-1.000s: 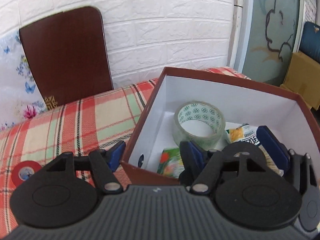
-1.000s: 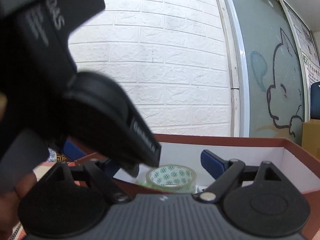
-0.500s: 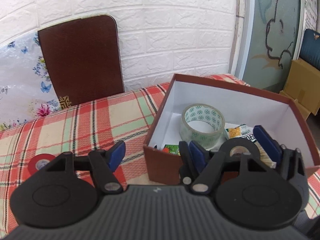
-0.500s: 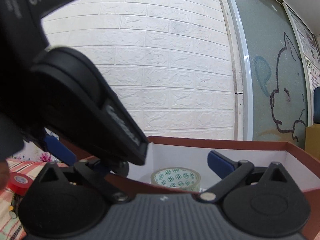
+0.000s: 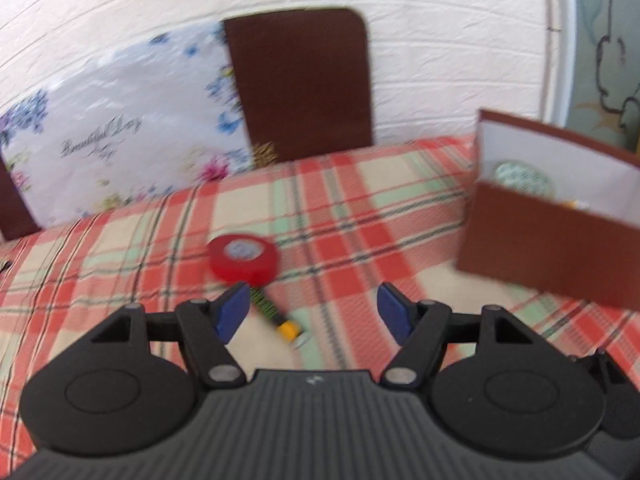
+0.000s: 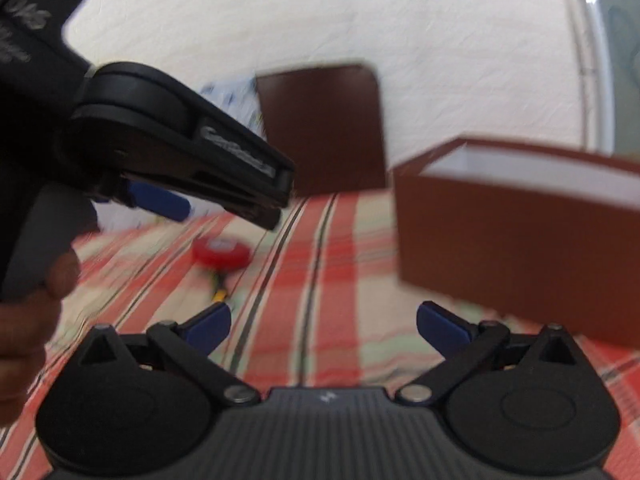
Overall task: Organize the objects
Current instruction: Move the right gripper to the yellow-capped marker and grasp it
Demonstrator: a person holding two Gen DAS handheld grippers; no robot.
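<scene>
- Left gripper has its jaws spread partway with nothing in them, hanging over the plaid tablecloth.
- Right gripper is gaping wide, empty too, just cloth between its blue pads.
- Red tape roll lies flat on the cloth, a small yellow-and-green thing touching its near side; too blurry to name.
- Brown box sits off to the right, well apart from the red roll, with a patterned tape roll inside.
- A hand holds the left gripper's handle.
</scene>
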